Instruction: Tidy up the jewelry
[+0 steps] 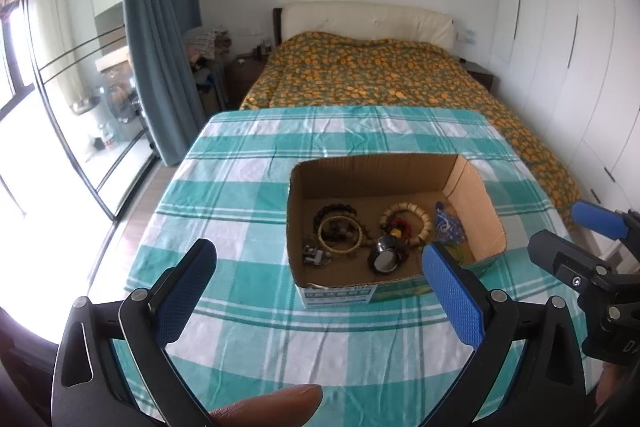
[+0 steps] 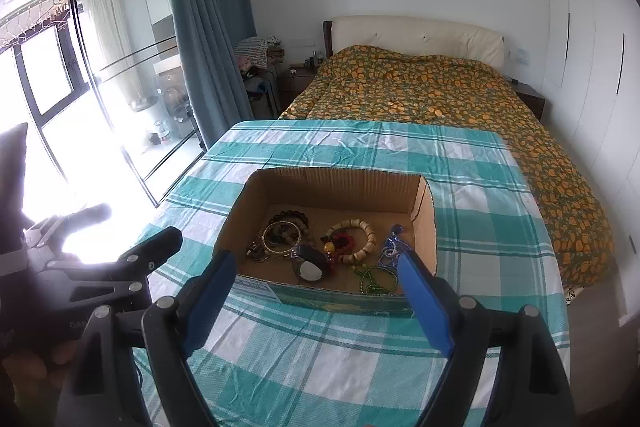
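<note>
An open cardboard box [image 1: 384, 173] [image 2: 336, 187] stands on the checked tablecloth. It holds several pieces: a gold bangle [image 1: 340, 237] [image 2: 281, 235] over dark beads, a cream bead bracelet [image 1: 412, 223] [image 2: 360, 237], a watch [image 1: 384, 257] [image 2: 310, 265], a blue pendant [image 1: 448, 225] [image 2: 394, 243] and a green cord [image 2: 376, 279]. My left gripper [image 1: 320, 271] is open and empty, in front of the box. My right gripper [image 2: 314, 277] is open and empty, over the box's near wall; it also shows at the right of the left wrist view [image 1: 560, 239].
The teal and white checked cloth [image 1: 248, 187] [image 2: 328, 367] covers the table. Behind it is a bed with an orange patterned cover [image 1: 368, 75] [image 2: 432, 87]. A glass door and blue curtain [image 1: 160, 27] are at the left, white wardrobes at the right.
</note>
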`<act>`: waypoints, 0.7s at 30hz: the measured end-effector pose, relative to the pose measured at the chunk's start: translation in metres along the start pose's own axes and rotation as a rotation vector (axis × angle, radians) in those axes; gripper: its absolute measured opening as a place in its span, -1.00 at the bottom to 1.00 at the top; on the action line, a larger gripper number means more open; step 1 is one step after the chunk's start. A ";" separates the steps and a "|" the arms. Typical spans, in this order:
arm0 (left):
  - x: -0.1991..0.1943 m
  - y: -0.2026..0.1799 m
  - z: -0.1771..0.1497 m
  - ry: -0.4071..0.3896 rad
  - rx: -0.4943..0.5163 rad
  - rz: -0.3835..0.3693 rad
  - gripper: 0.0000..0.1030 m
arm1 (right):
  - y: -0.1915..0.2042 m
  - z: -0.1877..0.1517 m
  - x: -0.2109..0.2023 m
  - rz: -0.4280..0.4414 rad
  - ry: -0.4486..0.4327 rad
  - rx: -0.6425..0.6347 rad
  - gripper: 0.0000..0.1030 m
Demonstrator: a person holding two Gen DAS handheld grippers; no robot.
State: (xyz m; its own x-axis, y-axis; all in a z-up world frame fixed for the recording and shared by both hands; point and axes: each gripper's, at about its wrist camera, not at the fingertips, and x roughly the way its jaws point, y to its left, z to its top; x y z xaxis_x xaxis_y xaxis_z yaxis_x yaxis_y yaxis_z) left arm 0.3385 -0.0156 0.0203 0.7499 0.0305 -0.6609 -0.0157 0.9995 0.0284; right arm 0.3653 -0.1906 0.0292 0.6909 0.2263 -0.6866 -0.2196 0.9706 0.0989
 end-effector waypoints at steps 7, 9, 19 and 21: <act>-0.006 0.005 -0.001 -0.004 -0.013 0.012 0.99 | 0.003 -0.001 -0.005 0.009 -0.002 -0.004 0.65; -0.006 0.006 -0.001 -0.002 -0.017 0.015 0.99 | 0.004 -0.002 -0.005 0.011 0.001 -0.006 0.65; -0.013 0.008 -0.002 -0.011 -0.023 0.020 0.99 | 0.010 0.000 -0.012 0.014 -0.005 -0.018 0.65; -0.015 0.009 -0.002 -0.014 -0.024 0.018 0.99 | 0.011 0.000 -0.013 0.013 -0.006 -0.019 0.65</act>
State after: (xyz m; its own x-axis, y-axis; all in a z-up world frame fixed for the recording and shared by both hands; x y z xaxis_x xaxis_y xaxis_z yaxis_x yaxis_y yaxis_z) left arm 0.3256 -0.0067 0.0291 0.7586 0.0490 -0.6497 -0.0453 0.9987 0.0225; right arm 0.3536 -0.1828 0.0396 0.6921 0.2398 -0.6809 -0.2419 0.9657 0.0942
